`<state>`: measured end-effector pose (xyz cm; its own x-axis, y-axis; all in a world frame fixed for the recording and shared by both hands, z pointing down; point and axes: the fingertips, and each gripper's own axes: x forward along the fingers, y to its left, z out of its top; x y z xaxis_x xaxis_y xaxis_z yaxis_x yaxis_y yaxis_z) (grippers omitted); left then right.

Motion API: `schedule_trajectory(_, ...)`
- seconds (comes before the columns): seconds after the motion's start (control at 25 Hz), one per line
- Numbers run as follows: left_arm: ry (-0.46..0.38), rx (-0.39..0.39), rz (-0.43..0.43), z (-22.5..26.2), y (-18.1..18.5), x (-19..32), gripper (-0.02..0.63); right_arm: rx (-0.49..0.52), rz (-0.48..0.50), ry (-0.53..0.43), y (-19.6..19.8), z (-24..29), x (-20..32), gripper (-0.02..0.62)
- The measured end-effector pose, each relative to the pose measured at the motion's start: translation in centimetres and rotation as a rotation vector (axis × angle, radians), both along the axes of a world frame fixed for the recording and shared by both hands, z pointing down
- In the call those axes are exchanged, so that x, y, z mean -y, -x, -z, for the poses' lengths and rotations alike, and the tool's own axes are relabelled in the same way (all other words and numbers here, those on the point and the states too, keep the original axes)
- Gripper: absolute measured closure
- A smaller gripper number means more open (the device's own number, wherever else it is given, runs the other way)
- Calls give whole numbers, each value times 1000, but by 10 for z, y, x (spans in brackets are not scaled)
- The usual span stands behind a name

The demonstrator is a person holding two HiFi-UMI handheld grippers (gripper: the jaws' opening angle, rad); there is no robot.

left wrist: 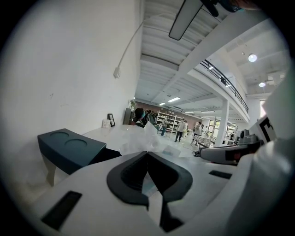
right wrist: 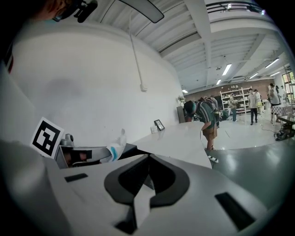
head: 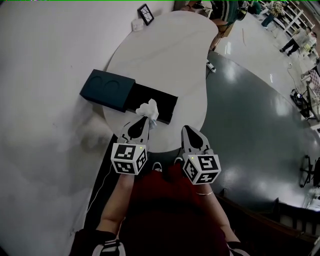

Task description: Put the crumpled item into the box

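A crumpled white item (head: 148,109) sticks out of my left gripper (head: 144,120), which is shut on it. In the head view it hangs at the near edge of the black open box (head: 161,100), whose dark teal lid (head: 107,90) with two round dents lies to the left. The left gripper view shows the crumpled item (left wrist: 138,140) just past the closed jaws (left wrist: 147,156), with the teal lid (left wrist: 69,147) at left. My right gripper (head: 192,137) is shut and holds nothing, over the table's near edge to the right. From the right gripper view (right wrist: 148,160) the crumpled item (right wrist: 117,146) shows at left.
The white rounded table (head: 175,55) stands against a white wall at left. A small picture frame (head: 145,14) and a white card (head: 136,24) sit at its far end. A person (right wrist: 205,117) bends there. Dark glossy floor (head: 250,115) lies to the right.
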<state>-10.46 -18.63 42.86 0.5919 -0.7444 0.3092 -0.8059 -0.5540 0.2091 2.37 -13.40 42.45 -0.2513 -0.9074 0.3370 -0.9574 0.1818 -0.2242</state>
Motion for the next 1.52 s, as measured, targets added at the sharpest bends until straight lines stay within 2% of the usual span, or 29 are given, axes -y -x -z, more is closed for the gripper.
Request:
schedule_trajectory(0.4, 0, 19, 7, -1, -10, 12, 581, 16, 10, -6, -9, -1, 12, 580)
schedule_trajectory(0.8, -1, 57, 32, -4, -17, 44, 582, 42, 53, -7, -16, -6, 50, 580)
schedule_trajectory(1.52, 99, 104, 9, -44, -47, 86, 582, 46, 81, 78, -37, -38, 95, 580)
